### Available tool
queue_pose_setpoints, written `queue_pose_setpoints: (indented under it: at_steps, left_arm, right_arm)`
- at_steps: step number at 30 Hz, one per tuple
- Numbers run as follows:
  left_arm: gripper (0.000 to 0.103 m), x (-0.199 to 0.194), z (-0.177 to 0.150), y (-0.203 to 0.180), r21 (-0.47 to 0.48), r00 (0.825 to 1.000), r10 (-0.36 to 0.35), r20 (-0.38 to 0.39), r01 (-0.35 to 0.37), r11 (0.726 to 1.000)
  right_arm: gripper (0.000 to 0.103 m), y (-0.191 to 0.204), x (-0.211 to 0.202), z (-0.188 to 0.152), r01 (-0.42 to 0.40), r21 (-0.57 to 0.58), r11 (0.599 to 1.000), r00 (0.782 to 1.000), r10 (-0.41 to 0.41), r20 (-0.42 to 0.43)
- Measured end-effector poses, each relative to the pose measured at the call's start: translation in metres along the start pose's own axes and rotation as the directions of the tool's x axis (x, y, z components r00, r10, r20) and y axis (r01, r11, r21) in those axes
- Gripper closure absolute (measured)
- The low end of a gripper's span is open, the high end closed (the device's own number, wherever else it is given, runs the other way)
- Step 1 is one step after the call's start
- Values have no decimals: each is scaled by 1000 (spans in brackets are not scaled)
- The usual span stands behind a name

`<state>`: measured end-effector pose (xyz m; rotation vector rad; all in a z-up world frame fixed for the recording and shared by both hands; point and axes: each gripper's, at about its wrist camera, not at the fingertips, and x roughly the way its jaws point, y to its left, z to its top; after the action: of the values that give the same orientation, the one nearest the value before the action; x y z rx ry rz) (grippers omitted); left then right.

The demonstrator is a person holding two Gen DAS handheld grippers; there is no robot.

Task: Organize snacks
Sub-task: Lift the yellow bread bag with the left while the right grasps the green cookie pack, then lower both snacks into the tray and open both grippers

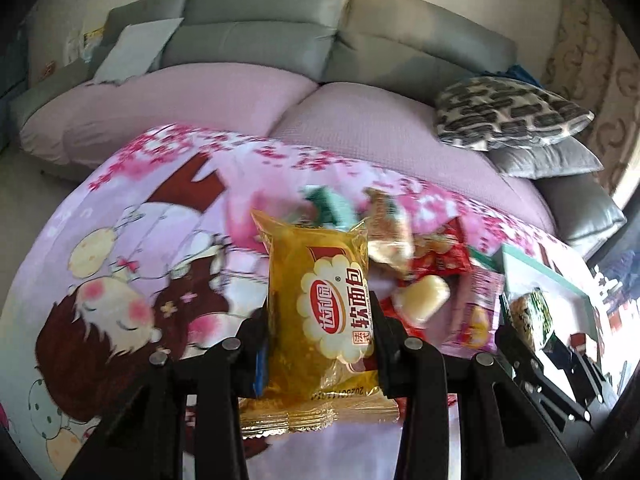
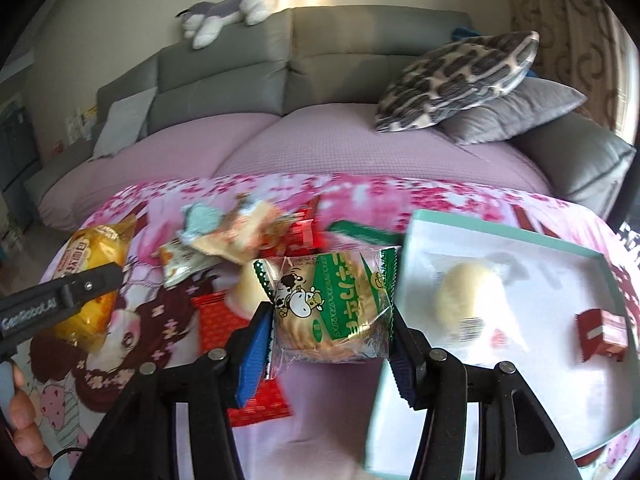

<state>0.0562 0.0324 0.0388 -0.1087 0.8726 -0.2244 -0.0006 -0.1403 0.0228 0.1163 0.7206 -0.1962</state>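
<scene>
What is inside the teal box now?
In the teal box lie a pale round bun in clear wrap and a small red packet. The right gripper's fingers hide its near-left corner.

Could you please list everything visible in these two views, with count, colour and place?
soft bread packet: one, yellow, held in left hand-held gripper
biscuit packet: one, green and clear, held in right hand-held gripper
tray: one, teal rim, white floor, right side of the cloth
pale bun: one, cream, wrapped, in tray
red packet: one, in tray
snack pile: several, mixed colours, mid-cloth
cartoon cloth: one, pink
sofa: one, grey
patterned cushion: one, on sofa
plush dog: one, grey-white, on the sofa back
left hand-held gripper: black
right hand-held gripper: black, blue pads
</scene>
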Motion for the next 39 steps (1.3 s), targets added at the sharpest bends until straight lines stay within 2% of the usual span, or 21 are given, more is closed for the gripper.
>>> queue_pose_setpoints:
  at_steps: [9, 15, 24, 31, 35, 39]
  left_arm:
    - [62, -6, -5, -72, 155, 995, -98, -2, 97, 983]
    - [62, -12, -19, -129, 275, 984, -178, -29, 179, 945]
    - [62, -13, -47, -192, 401, 962, -249, -109, 272, 875]
    - [62, -4, -64, -217, 456, 959, -235, -157, 282, 844]
    - [62, 3, -72, -222, 464, 957, -223, -187, 286, 839]
    - [62, 10, -79, -225, 467, 954, -206, -217, 287, 837]
  right_arm:
    - [46, -70, -24, 8, 151, 109, 983, 987, -155, 36]
    - [46, -122, -48, 8, 261, 193, 946, 962, -271, 24]
    - [46, -173, -79, 3, 359, 283, 889, 927, -376, 5]
    - [46, -196, -87, -1, 365, 326, 872, 925, -381, -15]
    - [46, -200, -88, -5, 361, 324, 874, 927, -373, -27]
    - [46, -205, -78, -9, 369, 320, 873, 928, -363, -78]
